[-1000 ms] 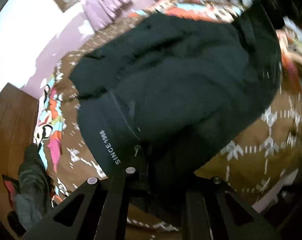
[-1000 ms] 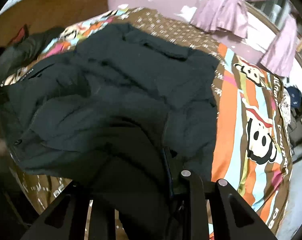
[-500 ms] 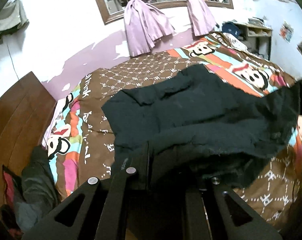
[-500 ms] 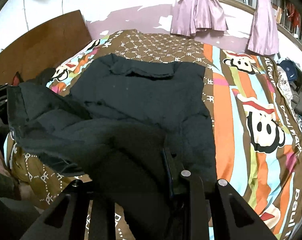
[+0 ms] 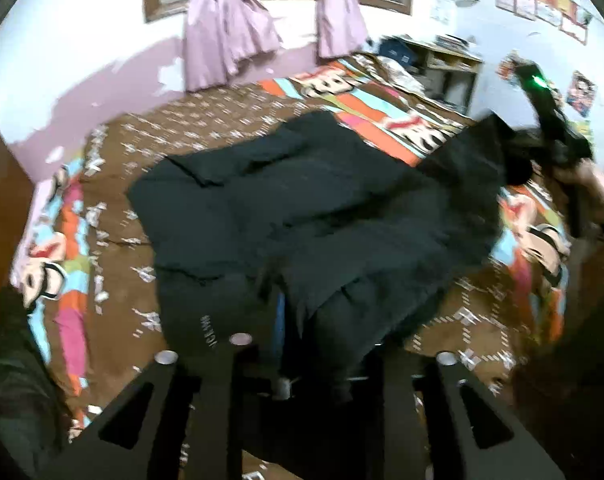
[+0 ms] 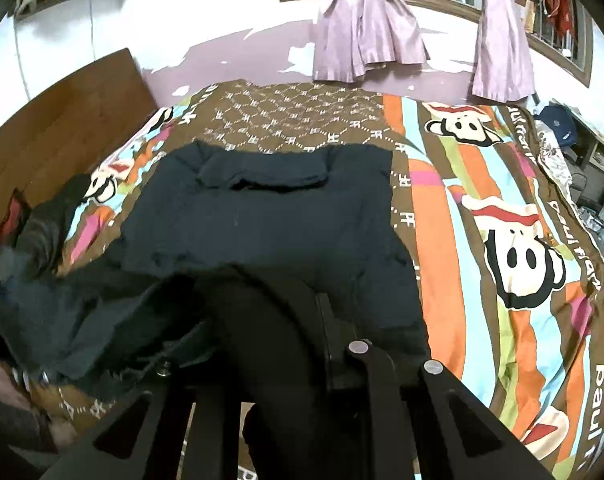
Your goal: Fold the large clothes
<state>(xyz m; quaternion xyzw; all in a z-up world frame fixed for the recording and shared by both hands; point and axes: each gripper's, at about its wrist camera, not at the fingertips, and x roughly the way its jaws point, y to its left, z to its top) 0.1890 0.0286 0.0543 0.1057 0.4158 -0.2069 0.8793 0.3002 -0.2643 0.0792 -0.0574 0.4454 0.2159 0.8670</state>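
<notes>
A large black fabric jacket (image 6: 269, 220) lies spread on the bed's brown, cartoon-striped quilt (image 6: 482, 216), collar toward the purple curtains (image 6: 366, 28). Its near hem is lifted off the quilt: the left hand-held gripper (image 5: 302, 360) is clamped on one corner, the right hand-held gripper (image 6: 261, 364) on the other.

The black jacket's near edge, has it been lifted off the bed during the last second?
Yes. The black jacket has had its near hem raised off the patterned bedspread by both grippers, while its collar end stays flat toward the curtains.
</notes>
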